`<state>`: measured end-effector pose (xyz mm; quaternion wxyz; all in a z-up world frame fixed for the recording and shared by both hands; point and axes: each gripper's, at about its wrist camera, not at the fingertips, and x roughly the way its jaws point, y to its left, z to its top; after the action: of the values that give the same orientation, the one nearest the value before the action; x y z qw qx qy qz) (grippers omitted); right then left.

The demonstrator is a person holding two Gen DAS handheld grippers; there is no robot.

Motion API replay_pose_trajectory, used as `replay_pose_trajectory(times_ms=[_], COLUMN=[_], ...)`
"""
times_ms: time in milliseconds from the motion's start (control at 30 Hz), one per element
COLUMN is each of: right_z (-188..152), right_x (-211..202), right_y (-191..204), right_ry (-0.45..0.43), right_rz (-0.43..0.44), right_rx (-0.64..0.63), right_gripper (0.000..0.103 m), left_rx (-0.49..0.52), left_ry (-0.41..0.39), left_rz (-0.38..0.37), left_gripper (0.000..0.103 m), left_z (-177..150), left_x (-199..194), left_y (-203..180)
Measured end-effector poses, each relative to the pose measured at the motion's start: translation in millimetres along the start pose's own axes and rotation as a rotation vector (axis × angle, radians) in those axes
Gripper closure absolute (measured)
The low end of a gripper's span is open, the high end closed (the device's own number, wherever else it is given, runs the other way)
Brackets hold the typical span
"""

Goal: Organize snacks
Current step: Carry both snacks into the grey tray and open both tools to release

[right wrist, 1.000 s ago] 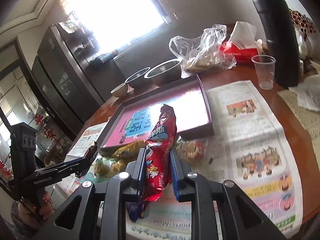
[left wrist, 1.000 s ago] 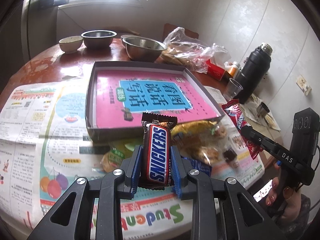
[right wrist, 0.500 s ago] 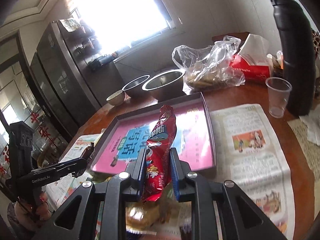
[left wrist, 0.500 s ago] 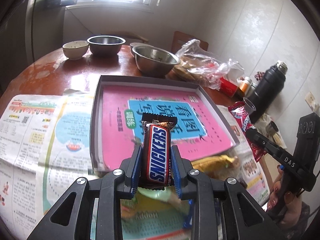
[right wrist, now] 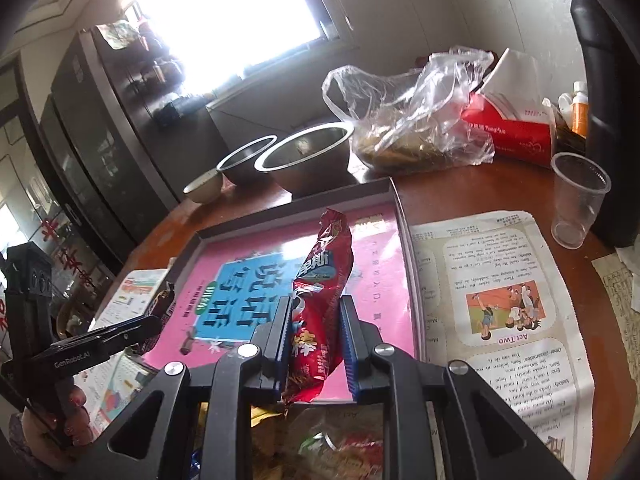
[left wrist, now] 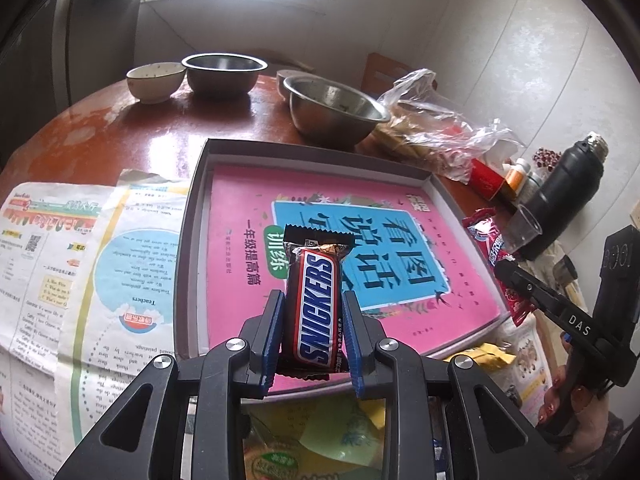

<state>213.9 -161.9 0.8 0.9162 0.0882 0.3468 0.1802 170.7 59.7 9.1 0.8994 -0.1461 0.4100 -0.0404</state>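
brown snickers bar and red snack bag are each clamped tight in jaws. both have moved from the snack pile to over the grey tray, so dropping them in looks next.

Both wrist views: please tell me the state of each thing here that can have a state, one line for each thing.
Left gripper: shut on the Snickers bar, held upright.
Right gripper: shut on the red snack packet, held upright.
Grey tray: open, with a pink book lying flat inside.
Plastic cup: upright, looks empty.
Nearest steel bowl: upright.
Clear plastic bag: crumpled, with food inside.
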Motion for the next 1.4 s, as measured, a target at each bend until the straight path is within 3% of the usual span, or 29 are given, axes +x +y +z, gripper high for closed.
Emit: replay_pose_trajectory(times_ms=[467,1033,1400], right_z=[-6.3,-6.3,-8.5], right_x=[21.3,13.6,4.8], right_y=[-2.2,-5.2,-2.6], right_ry=[0.061,0.045,0.045], right_rz=[-0.069,-0.107,-0.122], right_rx=[-0.018,-0.011,-0.029], right_gripper=[0.079,0.078,0.074], left_rx=[-0.017,-0.027,-0.035], left_ry=[0.029,0.009,0.001], left_rz=[0.008,0.015,0.007], left_gripper=[0.074,0.074,0.065], left_z=[-1.3,-0.1,-2.2], left_x=[14.7,5.5,-3.2], left_y=[6.3,8.0,9.3])
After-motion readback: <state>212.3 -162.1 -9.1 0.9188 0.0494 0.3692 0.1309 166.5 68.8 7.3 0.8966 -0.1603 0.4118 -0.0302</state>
